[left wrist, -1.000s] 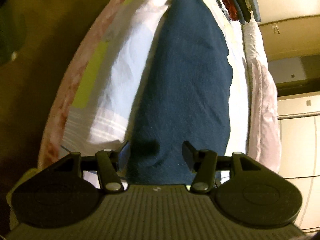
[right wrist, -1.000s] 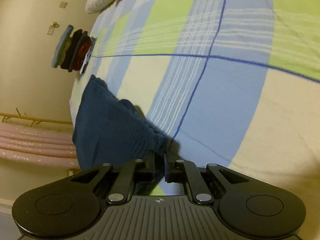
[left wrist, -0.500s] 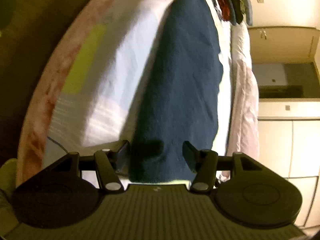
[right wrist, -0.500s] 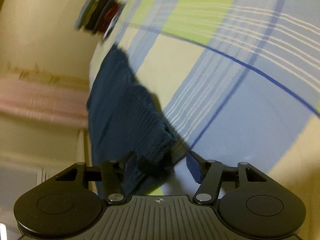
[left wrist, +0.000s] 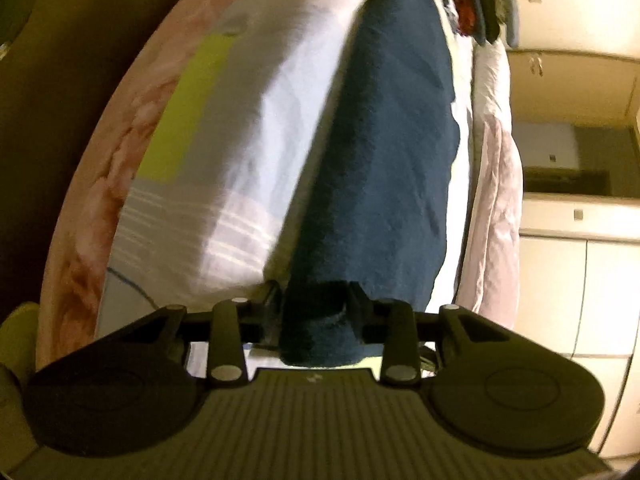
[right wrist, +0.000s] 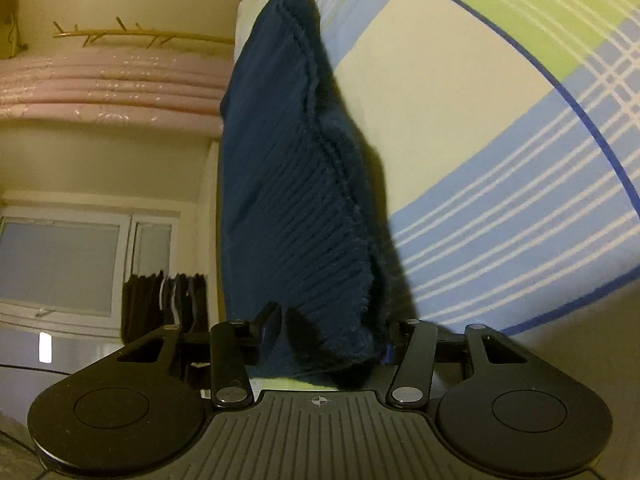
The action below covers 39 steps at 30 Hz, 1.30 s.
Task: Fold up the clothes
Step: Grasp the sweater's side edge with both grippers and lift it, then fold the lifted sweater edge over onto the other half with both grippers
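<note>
Both ends of the dark blue knit garment (left wrist: 384,168) are in play here. The left hand-held gripper (left wrist: 316,312) has its two fingers pressed in on a bunched end of the cloth, and the right hand-held gripper (right wrist: 332,332) has the ribbed end sitting between its fingers, which look drawn in against it, though the contact on the left finger is shadowed. The garment stretches away from both as a long narrow band over the checked bed sheet (right wrist: 500,128), lying near the bed's edge.

How far along? The band is narrow and the right view shows more than one layer stacked along its seamed edge, so lengthwise folding appears to be in place already. What looks left, as a judgement, is bringing one end over the other to shorten it, then setting it down flat. Whether the held ends are lifted off the sheet cannot be told for sure.

The views split the story. The left wrist view shows the smooth upper face of the band, the pink floral bed border (left wrist: 120,152), a pink quilt (left wrist: 496,184) along the far side and a stack of folded clothes (left wrist: 476,4) beyond the garment's far end. The right wrist view alone gives the rib texture, the layered seam, a window (right wrist: 60,256) and dark clothes hanging (right wrist: 164,304) below it
</note>
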Tool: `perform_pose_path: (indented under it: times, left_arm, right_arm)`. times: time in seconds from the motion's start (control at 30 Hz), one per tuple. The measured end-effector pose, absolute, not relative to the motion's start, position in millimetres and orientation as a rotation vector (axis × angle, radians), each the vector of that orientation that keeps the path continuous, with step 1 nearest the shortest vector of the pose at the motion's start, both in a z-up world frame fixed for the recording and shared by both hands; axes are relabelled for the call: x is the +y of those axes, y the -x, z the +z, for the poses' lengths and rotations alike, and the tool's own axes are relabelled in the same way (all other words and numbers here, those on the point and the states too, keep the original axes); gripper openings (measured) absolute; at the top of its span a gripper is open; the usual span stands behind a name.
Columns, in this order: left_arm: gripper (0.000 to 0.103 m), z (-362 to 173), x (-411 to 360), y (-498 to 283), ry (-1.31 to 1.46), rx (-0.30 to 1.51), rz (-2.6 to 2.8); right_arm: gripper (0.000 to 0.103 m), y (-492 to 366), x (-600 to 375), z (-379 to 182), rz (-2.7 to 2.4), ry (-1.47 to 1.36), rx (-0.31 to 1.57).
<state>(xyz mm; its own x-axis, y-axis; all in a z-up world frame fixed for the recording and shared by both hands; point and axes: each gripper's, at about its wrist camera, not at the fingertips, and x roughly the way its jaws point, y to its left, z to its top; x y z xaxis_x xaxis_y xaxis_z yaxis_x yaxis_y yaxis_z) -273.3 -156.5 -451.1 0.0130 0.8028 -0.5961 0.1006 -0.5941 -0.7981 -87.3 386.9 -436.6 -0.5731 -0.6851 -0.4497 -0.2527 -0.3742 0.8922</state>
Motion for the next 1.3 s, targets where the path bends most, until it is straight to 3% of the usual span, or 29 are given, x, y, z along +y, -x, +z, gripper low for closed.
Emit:
perform_pose_path:
  times: [0.07,0.27,0.37,0.5,0.53,0.57,0.83,1.17,1.3]
  left_arm:
    - [0.031,-453.5,-157.4,277.2,1.745,-0.959,1.622]
    - [0.036,-463.1,-142.7,283.8,1.705,-1.061,1.510]
    - [0.024,-466.0,-136.8,277.7,1.721,-0.980,1.502]
    - [0.020,-468.3,-136.3,274.4,1.724,-0.946,1.494]
    - [0.019,-468.1,-136.0,275.0,1.722,-0.941,1.495]
    - [0.016,-467.9,-135.7,275.6,1.719,-0.935,1.495]
    - [0.009,-447.5,-135.6,291.5,1.717,-0.939,1.426]
    - [0.009,-378.2,-119.5,378.5,1.582,-1.219,1.284]
    - [0.010,-386.3,-104.5,441.2,1.561,-1.396,1.262]
  right_arm:
    - [0.046,91.7,386.6,-437.8,-2.002,-1.261,-1.530]
    - [0.046,104.3,385.4,-440.8,-1.945,-1.293,-1.493]
    - [0.046,105.2,384.3,-437.2,-1.956,-1.310,-1.493]
    - [0.043,106.4,382.7,-432.5,-1.969,-1.333,-1.494]
    - [0.038,106.7,382.3,-431.3,-1.973,-1.339,-1.494]
    - [0.026,107.1,381.9,-430.1,-1.976,-1.345,-1.494]
    - [0.015,110.4,379.0,-418.6,-2.003,-1.393,-1.497]
    - [0.014,172.9,396.7,-319.7,-2.106,-1.270,-1.602]
    - [0.014,243.7,402.9,-313.2,-2.176,-1.247,-1.640]
